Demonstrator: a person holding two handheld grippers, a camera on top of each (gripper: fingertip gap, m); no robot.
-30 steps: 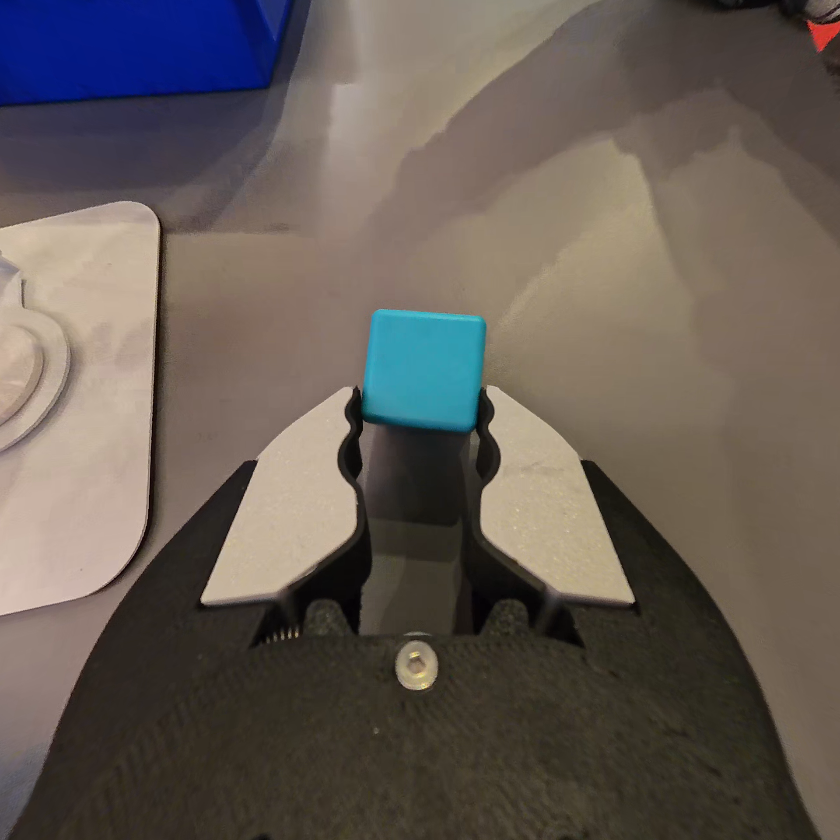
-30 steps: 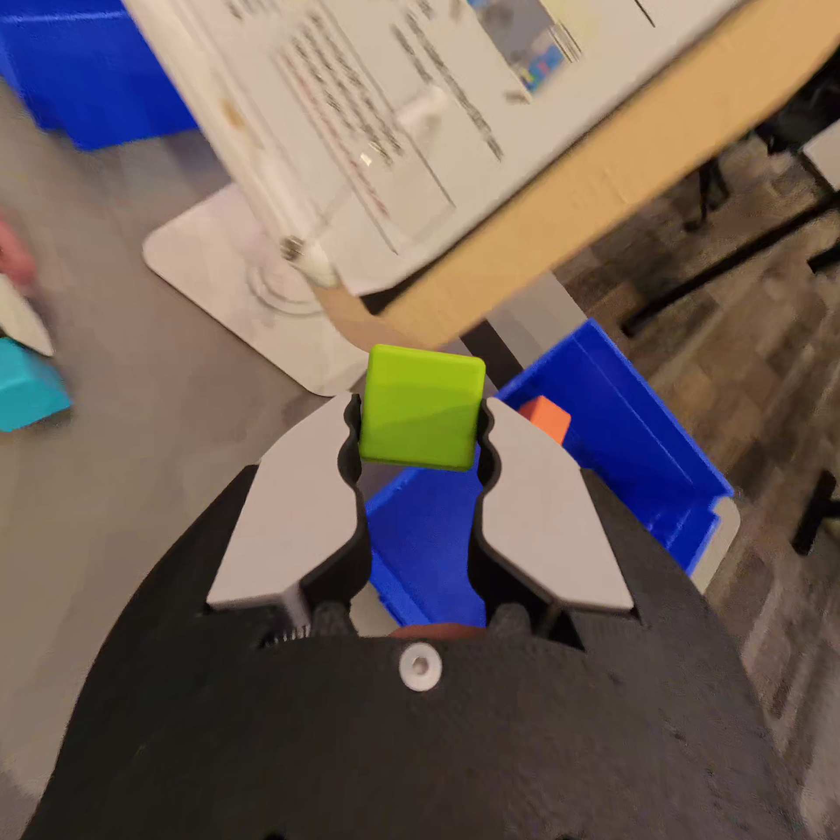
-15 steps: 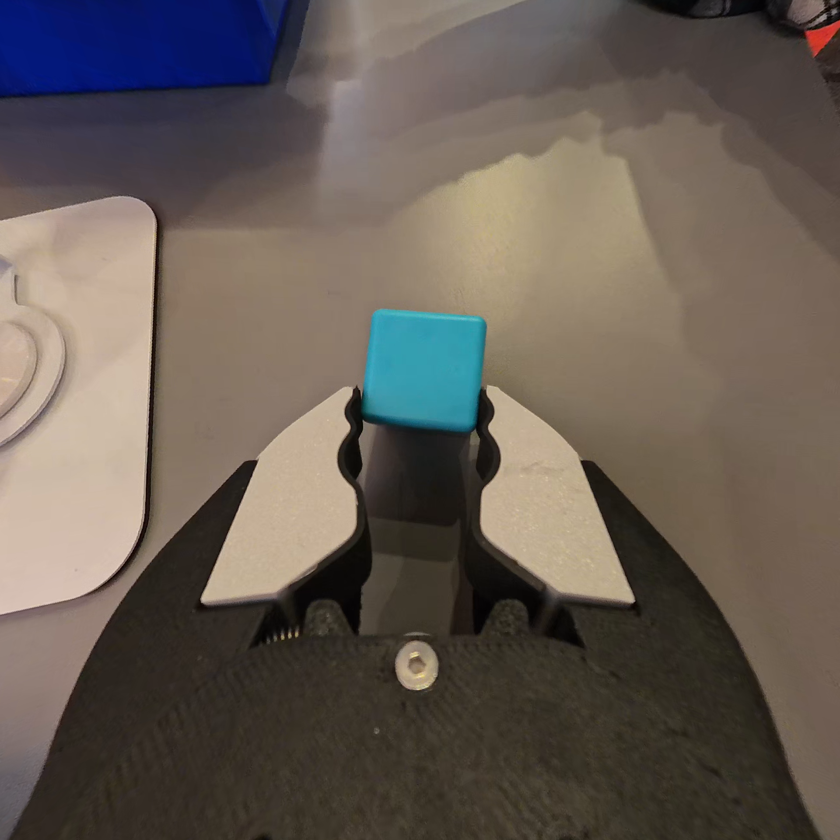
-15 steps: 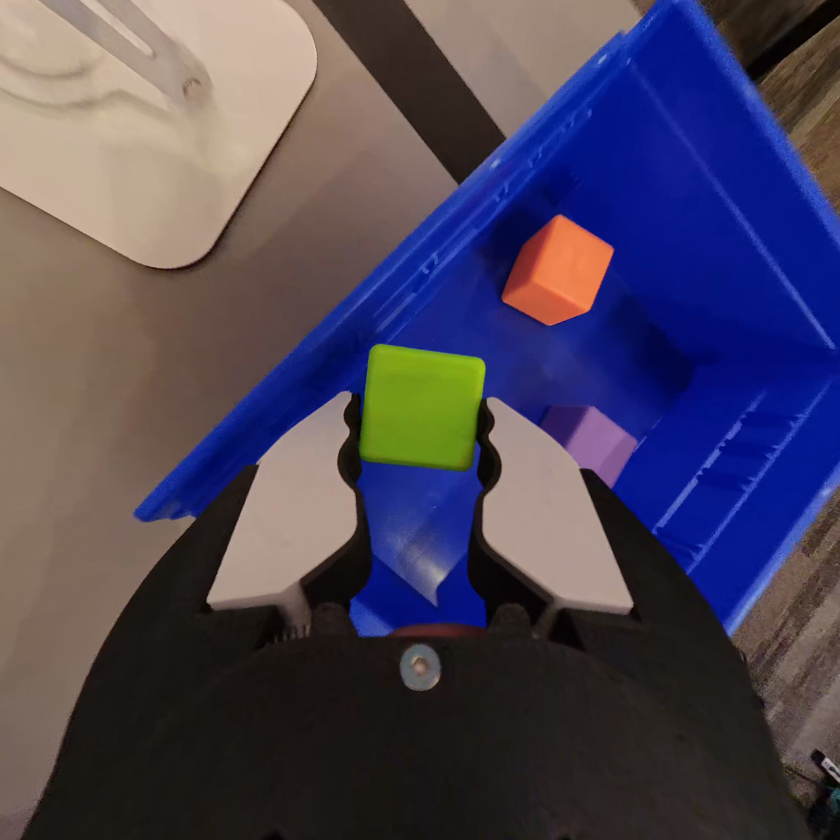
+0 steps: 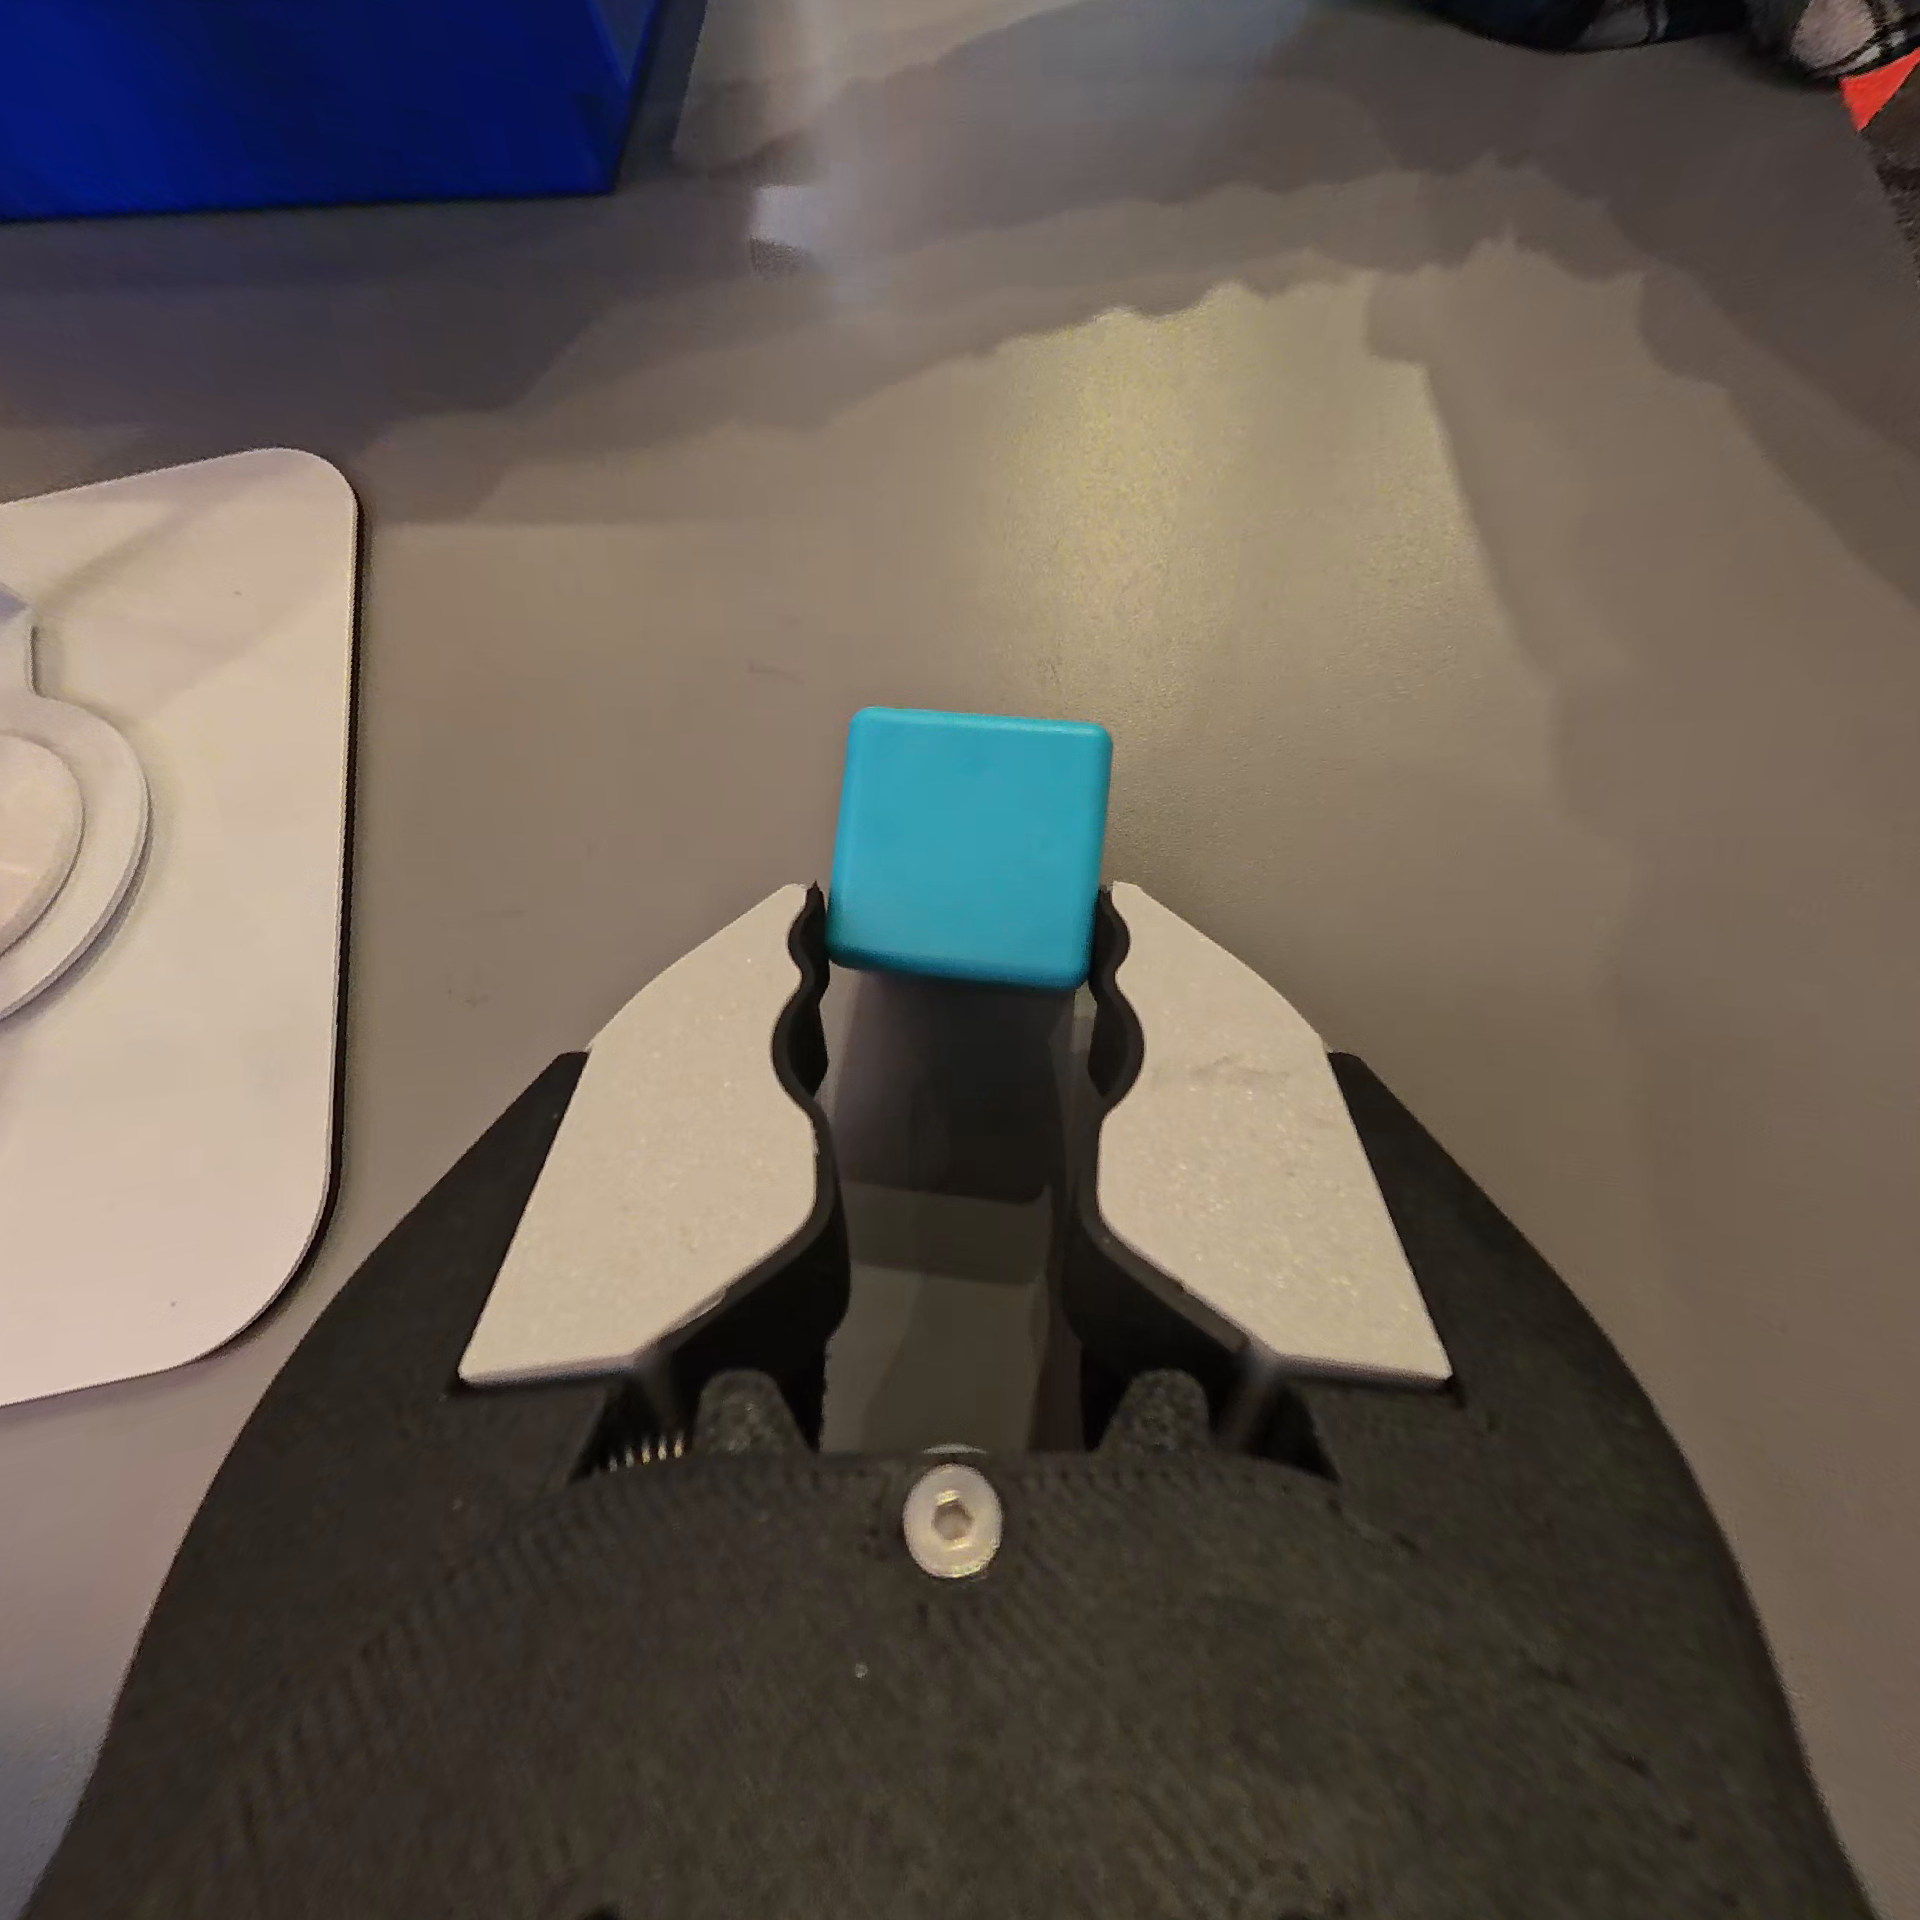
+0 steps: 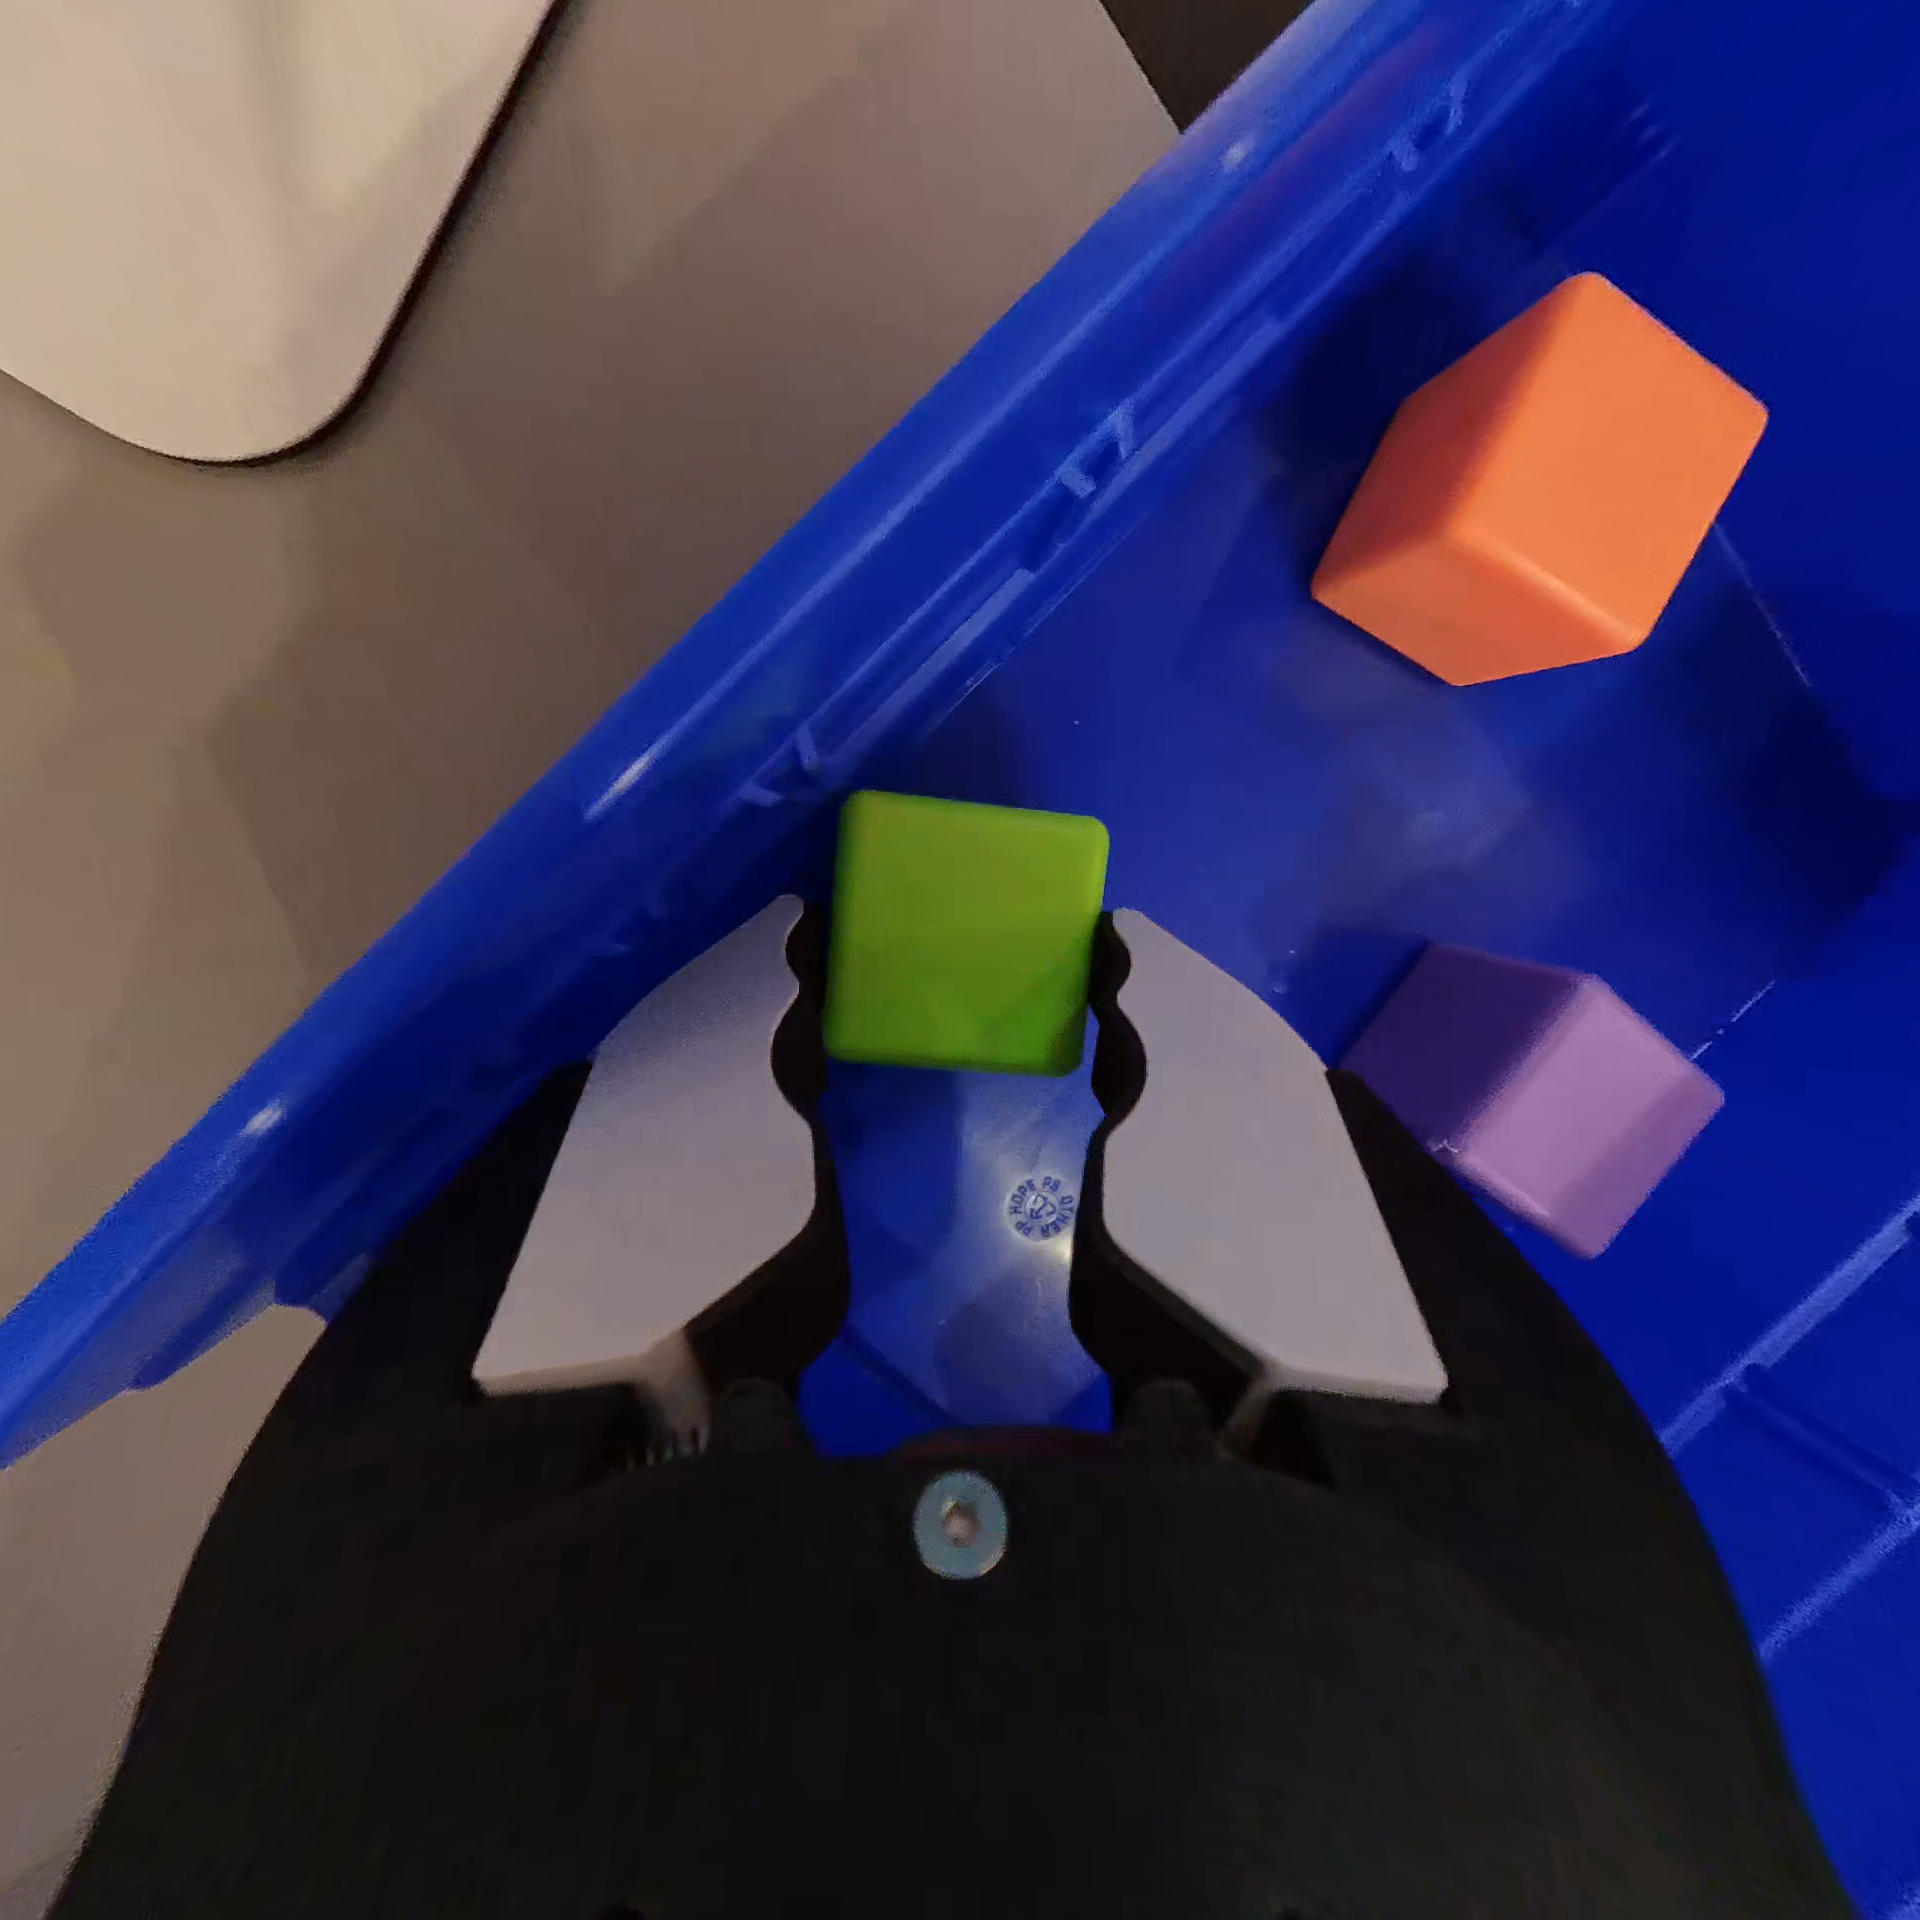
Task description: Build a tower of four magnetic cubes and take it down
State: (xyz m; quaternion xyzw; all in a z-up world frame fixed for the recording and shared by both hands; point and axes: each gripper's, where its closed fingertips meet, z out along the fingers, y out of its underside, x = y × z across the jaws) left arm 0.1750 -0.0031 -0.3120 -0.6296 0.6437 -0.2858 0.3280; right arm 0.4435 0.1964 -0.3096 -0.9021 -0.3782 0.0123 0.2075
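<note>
Your right gripper [image 6: 961, 935] has dropped deeper into the blue bin [image 6: 935, 644], fingers clenched on the green cube [image 6: 961, 930]. Release it low, clear of the orange cube [image 6: 1538, 478] and purple cube [image 6: 1538, 1091]. Your left gripper [image 5: 966, 914] grips the teal cube [image 5: 966, 844] above the counter [image 5: 1351, 675]. The bin floor bears a small moulded stamp.

each gripper, left gripper [image 5: 961, 914] and right gripper [image 6: 956, 935], has a textured black body, two pale grey fingers [image 5: 686, 1143] with wavy black inner pads, and a silver hex screw [image 5: 953, 1522] behind them.
</note>
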